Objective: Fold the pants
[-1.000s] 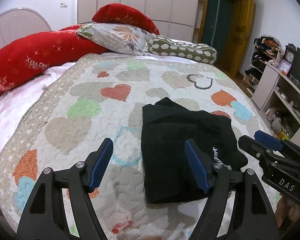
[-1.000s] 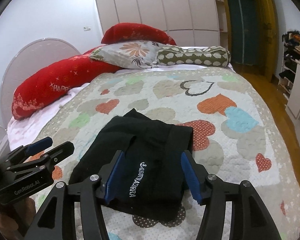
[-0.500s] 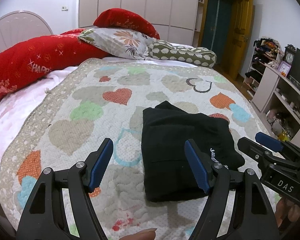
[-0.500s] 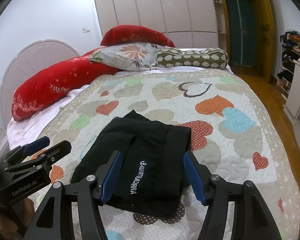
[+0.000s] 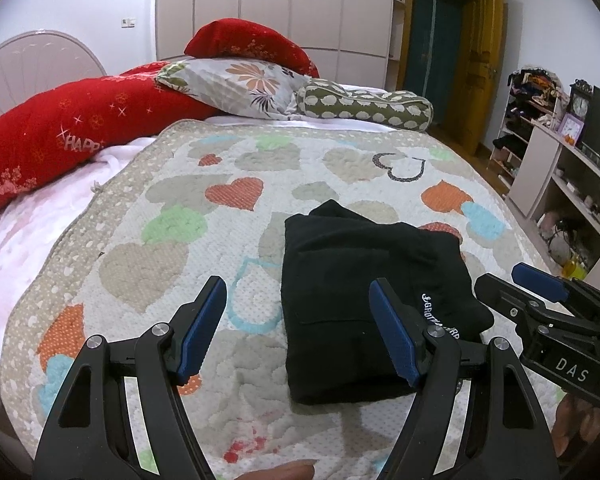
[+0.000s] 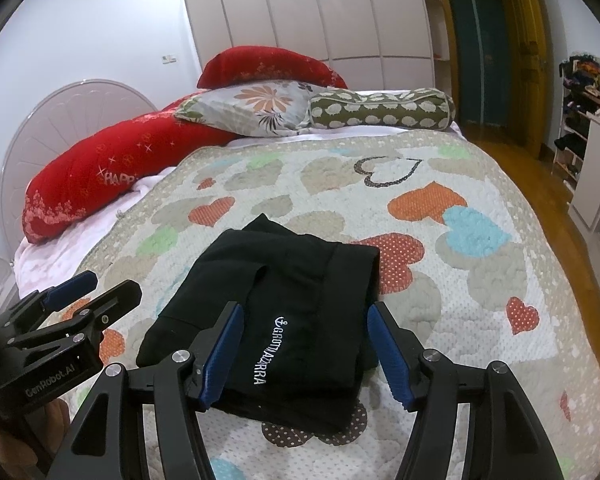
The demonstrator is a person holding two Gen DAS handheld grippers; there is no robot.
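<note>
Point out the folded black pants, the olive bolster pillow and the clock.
folded black pants (image 6: 300, 292): right wrist view, on the top layer above the white lettering.
olive bolster pillow (image 6: 384, 112): right wrist view, on its patterned middle.
clock (image 5: 580, 105): left wrist view, on its face.

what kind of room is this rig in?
Almost certainly a home bedroom: a bed with a heart-patterned quilt, pillows at the headboard, and built-in wardrobes behind. Folded black pants lie on the quilt.

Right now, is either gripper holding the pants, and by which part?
Nothing is held. The folded black pants lie free on the quilt; left gripper and right gripper are both open above them.
</note>
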